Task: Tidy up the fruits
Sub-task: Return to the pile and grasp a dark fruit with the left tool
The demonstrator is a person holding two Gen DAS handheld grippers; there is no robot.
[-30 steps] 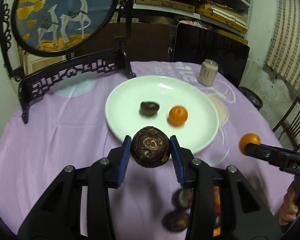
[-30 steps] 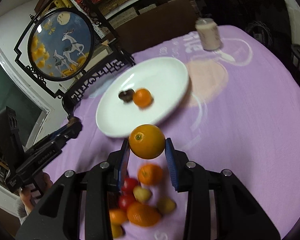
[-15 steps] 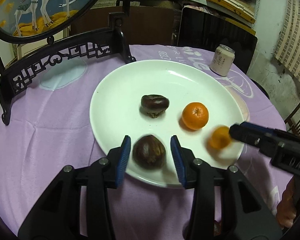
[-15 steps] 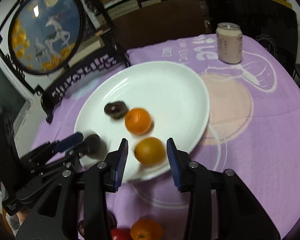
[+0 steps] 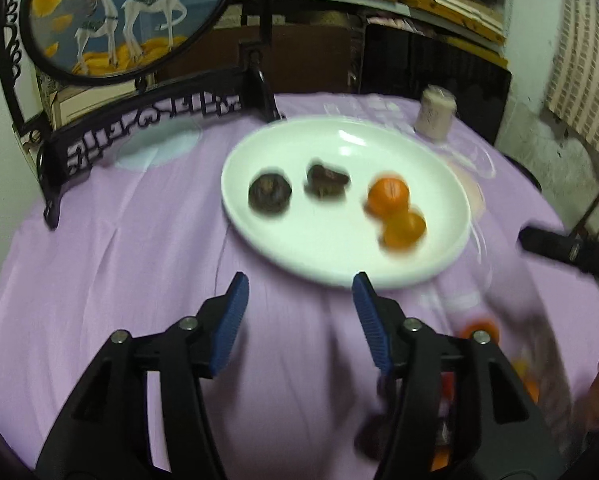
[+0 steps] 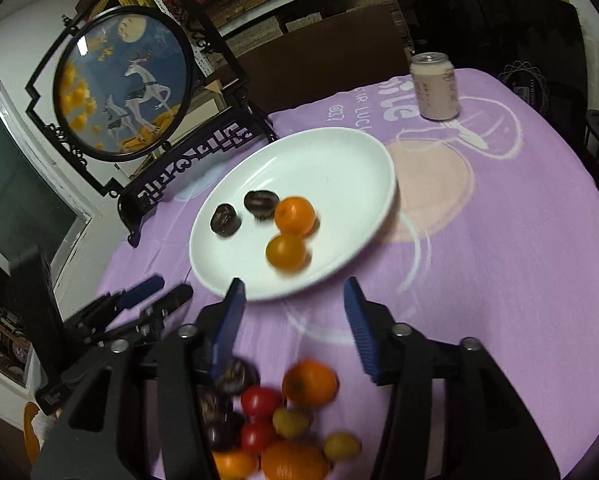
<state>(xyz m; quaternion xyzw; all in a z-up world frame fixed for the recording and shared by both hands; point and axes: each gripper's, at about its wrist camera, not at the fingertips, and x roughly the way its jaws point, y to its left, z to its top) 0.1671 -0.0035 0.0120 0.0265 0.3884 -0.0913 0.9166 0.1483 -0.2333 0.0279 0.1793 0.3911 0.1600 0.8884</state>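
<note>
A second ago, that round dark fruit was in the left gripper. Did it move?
Yes. The round dark fruit now lies on the white plate, beside the other dark fruit; the left gripper is empty, jaws opening.

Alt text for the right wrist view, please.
A white plate on a purple tablecloth holds two dark fruits and two oranges. The right hand-held gripper, empty and opening, hovers over a fruit pile.

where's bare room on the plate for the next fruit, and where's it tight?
Free: the far half of the white plate, toward the can, and its near rim in front of the two oranges. Crowded: plate centre, where the dark fruits and oranges cluster, and the fruit pile beneath the right tool.
</note>
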